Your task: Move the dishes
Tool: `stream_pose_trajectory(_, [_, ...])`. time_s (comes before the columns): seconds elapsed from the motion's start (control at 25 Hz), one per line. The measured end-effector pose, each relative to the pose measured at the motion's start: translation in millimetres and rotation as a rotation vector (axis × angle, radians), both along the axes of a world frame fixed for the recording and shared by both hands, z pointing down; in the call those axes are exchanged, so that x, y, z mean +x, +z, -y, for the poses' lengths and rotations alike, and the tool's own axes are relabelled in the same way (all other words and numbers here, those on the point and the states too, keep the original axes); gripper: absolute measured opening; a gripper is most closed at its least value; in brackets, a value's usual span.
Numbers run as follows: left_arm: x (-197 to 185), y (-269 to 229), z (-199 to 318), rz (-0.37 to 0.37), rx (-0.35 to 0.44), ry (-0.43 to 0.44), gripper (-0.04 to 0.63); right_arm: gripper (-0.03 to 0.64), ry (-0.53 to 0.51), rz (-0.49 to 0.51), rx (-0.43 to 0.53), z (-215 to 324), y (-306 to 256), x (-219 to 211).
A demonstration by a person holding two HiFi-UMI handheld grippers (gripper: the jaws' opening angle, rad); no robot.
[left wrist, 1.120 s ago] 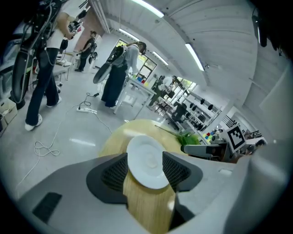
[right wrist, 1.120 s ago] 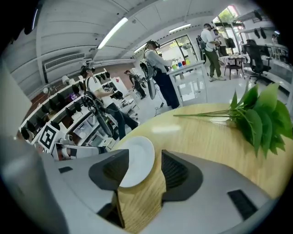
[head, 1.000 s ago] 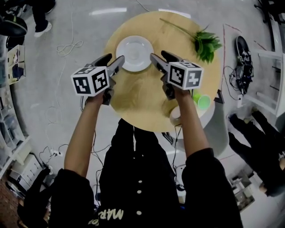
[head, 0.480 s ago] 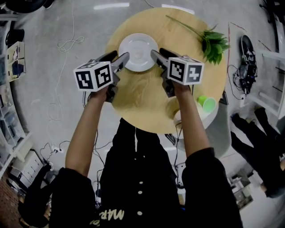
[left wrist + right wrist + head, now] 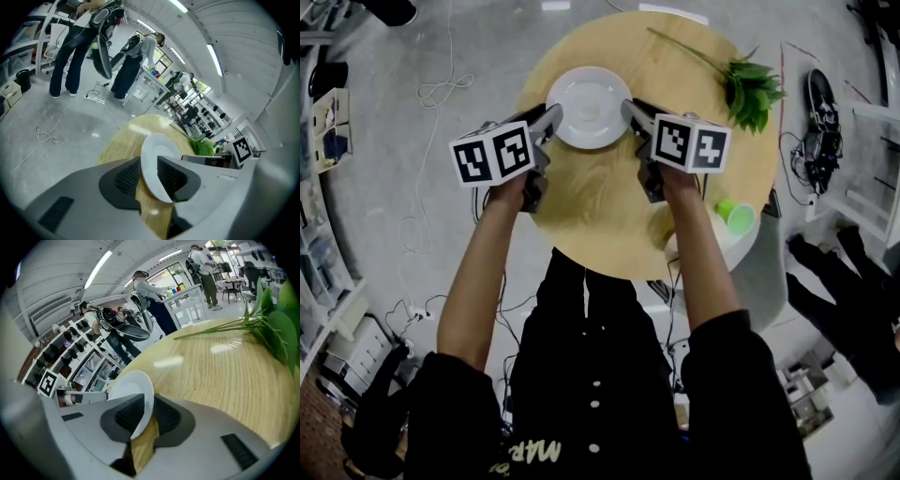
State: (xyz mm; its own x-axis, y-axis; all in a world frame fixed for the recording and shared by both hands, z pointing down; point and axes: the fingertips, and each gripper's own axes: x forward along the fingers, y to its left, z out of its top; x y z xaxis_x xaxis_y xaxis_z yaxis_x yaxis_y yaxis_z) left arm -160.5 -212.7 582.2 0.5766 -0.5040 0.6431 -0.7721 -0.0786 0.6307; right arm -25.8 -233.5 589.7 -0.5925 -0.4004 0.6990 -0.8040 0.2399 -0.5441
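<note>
At upper centre of the head view, on the round wooden table [image 5: 609,216], lies a white plate [image 5: 588,111] — the left gripper [image 5: 553,114] at its left rim, the right gripper [image 5: 627,107] at its right rim. Each gripper's jaws have just been closing; each gripper view shows the plate's edge pinched between the two ribbed pads. A green leafy sprig [image 5: 748,92] lies at the table's upper right, well apart from the plate — a green cup [image 5: 734,216] shows near its lower right edge.
</note>
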Motion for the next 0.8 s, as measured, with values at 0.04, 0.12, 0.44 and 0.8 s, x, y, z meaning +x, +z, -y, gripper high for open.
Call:
stream_pose_trajectory(0.04, [-1.7, 1.0, -0.2, 0.001, -0.007, -0.009, 0.097, 0.042, 0.006, 0.004, -0.004, 0.1, 0.1, 0.5])
stream_pose_trajectory(0.12, [-5.6, 3.0, -0.6, 0.006, -0.024, -0.028, 0.052, 0.035, 0.015, 0.010, -0.014, 0.0, 0.3, 1.2])
stream_pose_trajectory(0.44, [-8.6, 6.6, 2.1, -0.013, -0.076, -0.047, 0.040, 0.038, 0.053, 0.050, -0.059, 0.2, 1.6, 3.1])
stream_pose_trajectory(0.8, [-2.7, 0.2, -10.1, -0.003, -0.088, -0.024, 0.037, 0.034, 0.056, 0.033, -0.061, -11.8, -5.5, 8.8])
